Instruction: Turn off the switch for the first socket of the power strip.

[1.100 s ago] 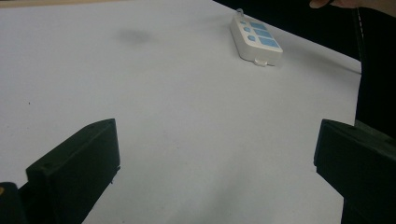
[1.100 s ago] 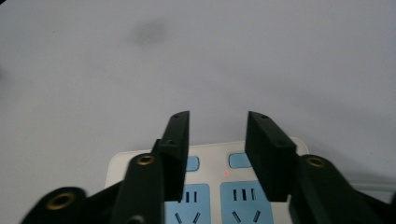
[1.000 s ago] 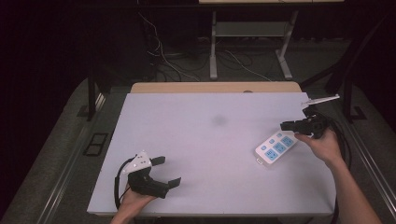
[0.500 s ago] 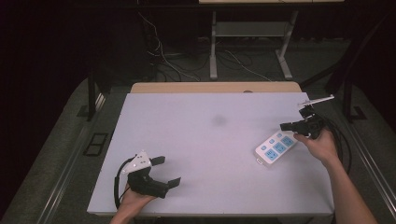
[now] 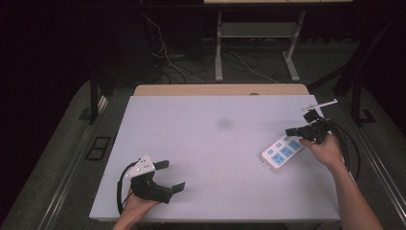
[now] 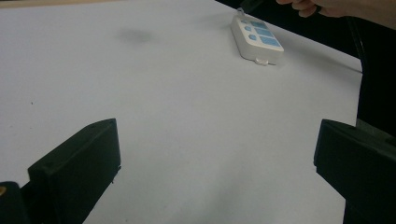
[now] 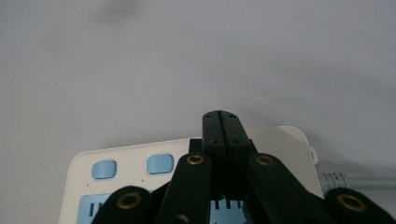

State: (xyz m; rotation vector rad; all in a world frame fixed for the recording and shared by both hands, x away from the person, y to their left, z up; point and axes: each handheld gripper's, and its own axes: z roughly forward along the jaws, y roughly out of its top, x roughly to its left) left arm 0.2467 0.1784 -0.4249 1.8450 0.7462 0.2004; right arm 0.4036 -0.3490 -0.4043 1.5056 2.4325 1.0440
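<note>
While the white power strip (image 5: 282,152) lies flat near the right edge of the table (image 5: 210,143), we have our right gripper (image 7: 220,116) over its far end, jaws clenched together on nothing, tips just above the blue switches. We judge that a press on a switch is in hand, with nothing plugged in. Well apart at the near left, our left gripper (image 5: 167,175) rests spread wide and empty

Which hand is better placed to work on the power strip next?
Right, probably. The right gripper hangs with shut jaws directly over the power strip, while the left gripper sits open at the table's opposite near corner.
</note>
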